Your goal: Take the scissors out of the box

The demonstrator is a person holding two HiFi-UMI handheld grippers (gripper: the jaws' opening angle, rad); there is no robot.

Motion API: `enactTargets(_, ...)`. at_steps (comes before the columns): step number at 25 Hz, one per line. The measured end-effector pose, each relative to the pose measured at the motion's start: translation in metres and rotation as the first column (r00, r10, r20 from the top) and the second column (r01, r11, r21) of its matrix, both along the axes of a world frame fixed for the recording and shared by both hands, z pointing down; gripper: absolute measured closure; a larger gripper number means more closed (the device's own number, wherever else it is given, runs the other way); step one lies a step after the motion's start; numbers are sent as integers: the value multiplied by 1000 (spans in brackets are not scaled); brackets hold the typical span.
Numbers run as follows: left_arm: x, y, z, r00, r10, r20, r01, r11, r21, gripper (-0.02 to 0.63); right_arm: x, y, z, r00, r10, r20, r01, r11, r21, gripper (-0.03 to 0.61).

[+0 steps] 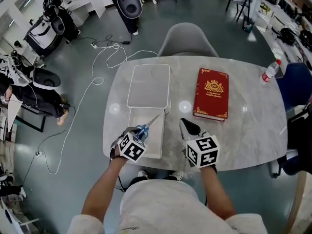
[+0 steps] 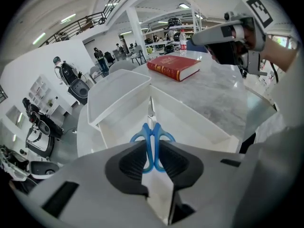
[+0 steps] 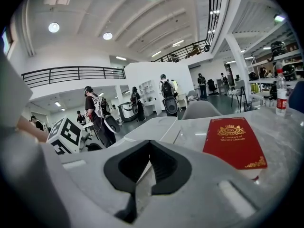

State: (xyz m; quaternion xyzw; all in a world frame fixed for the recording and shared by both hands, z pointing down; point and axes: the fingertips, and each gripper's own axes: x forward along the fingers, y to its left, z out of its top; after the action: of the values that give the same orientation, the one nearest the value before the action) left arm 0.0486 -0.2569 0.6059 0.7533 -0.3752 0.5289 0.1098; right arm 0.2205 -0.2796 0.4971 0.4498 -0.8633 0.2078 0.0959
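Observation:
The scissors (image 1: 145, 127) have blue handles and steel blades that point to the far right, over the open white box (image 1: 152, 149). My left gripper (image 1: 138, 135) is shut on the handles. In the left gripper view the blue handles (image 2: 152, 128) sit pinched between the black pads, and the blades point away over the box's inside wall (image 2: 190, 114). Whether the scissors touch the box floor I cannot tell. My right gripper (image 1: 187, 125) is shut on nothing above the marble table, right of the box. Its jaws meet in the right gripper view (image 3: 151, 145).
The box's white lid (image 1: 148, 85) lies just behind the box. A red book (image 1: 210, 94) lies right of the lid. A water bottle (image 1: 269, 72) stands at the far right edge. A grey chair (image 1: 187, 40) is behind the table (image 1: 253, 126).

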Motion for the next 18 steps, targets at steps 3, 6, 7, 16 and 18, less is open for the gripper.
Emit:
enactTargets(3,-4,2,-8,1000,11,-23,-10,1000,23,534,-6,3,-3,1000,12,-10,-12,1000,4,574)
enactTargets(6,-9,5,-19,998,29,-47,-26,998,53,534,-14,7,-8,999,31,-20,-31,999,11,572)
enactTargets(7,-10,5,-23,998,35,-58,-31,997,65,534,-17,8,-10,999,38,-23,-37,999,14,572)
enactTargets(16,-31,-1,-63,984,63,-167,-32,984,178,534,-43,19,-30,994,91,-56,-88,995,53,574)
enactTargets(18,-37,-5,-72,980,65,-189,-25,978,206,534,-49,20,-34,993,101,-60,-97,993,65,572)
